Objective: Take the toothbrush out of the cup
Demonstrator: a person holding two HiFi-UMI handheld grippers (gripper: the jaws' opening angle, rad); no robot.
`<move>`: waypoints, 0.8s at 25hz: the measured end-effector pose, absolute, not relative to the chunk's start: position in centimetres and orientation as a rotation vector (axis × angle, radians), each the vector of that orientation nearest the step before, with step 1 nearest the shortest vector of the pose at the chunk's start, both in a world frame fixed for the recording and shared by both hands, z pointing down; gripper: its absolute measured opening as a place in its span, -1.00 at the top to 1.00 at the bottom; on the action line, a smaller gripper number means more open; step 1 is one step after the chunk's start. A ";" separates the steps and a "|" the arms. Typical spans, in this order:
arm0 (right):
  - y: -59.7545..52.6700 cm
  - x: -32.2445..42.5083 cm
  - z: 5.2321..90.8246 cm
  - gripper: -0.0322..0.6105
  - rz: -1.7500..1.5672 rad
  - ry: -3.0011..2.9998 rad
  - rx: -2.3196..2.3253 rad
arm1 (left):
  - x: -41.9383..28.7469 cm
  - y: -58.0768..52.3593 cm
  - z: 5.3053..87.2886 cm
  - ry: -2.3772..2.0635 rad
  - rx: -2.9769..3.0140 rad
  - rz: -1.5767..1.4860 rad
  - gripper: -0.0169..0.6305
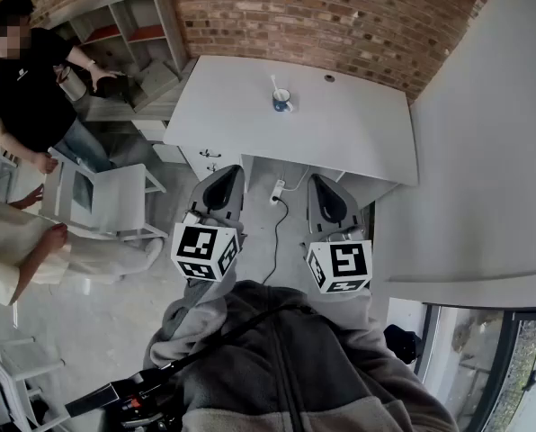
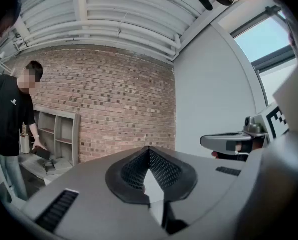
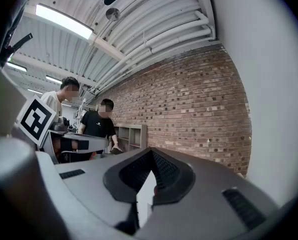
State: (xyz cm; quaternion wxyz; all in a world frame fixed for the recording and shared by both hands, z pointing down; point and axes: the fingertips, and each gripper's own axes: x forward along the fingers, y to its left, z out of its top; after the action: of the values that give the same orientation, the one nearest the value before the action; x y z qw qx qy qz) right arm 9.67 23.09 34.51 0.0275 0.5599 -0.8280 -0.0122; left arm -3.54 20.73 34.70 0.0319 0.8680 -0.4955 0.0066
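A blue cup [image 1: 283,102] stands near the back middle of a white table [image 1: 358,138], with a white toothbrush [image 1: 275,85] sticking up out of it. My left gripper [image 1: 225,178] and right gripper [image 1: 322,185] hang side by side close to my body, well short of the table's front edge and pointing toward it. In the left gripper view the jaws of the left gripper [image 2: 149,156] meet with nothing between them. The right gripper [image 3: 151,158] looks the same in its own view. Neither gripper view shows the cup or the toothbrush.
A brick wall [image 1: 340,16] runs behind the table and a white wall [image 1: 484,151] closes the right side. A cable and socket strip [image 1: 278,190] lie under the table. At the left are a white chair [image 1: 106,196], grey shelves [image 1: 133,34] and two people [image 1: 25,79].
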 end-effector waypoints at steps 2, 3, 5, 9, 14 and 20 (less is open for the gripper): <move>22.9 9.9 34.3 0.90 -0.040 -2.560 1.727 | -3.3 20.7 34.6 -1.531 2.668 0.019 0.94; 22.9 10.1 34.3 0.90 -0.041 -2.563 1.726 | -3.1 20.7 34.6 -1.534 2.666 0.020 0.94; 23.2 10.6 34.3 0.90 -0.043 -2.576 1.719 | -2.5 21.0 34.8 -1.541 2.663 0.022 0.94; 23.6 11.7 35.1 0.90 -0.024 -2.606 1.693 | -1.4 21.5 35.6 -1.561 2.649 0.035 0.94; 24.2 12.6 36.2 0.90 -0.008 -2.617 1.658 | -0.3 22.0 36.7 -1.559 2.630 0.045 0.94; 24.6 13.1 38.1 0.90 0.055 -2.614 1.636 | -0.3 22.6 38.5 -1.561 2.598 0.078 0.94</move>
State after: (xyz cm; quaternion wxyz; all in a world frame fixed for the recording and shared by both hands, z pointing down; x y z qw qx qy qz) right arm 13.15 24.60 38.13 0.0288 0.5304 -0.8471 0.0177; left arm -0.26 22.61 38.53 0.0545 0.8556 -0.5141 0.0256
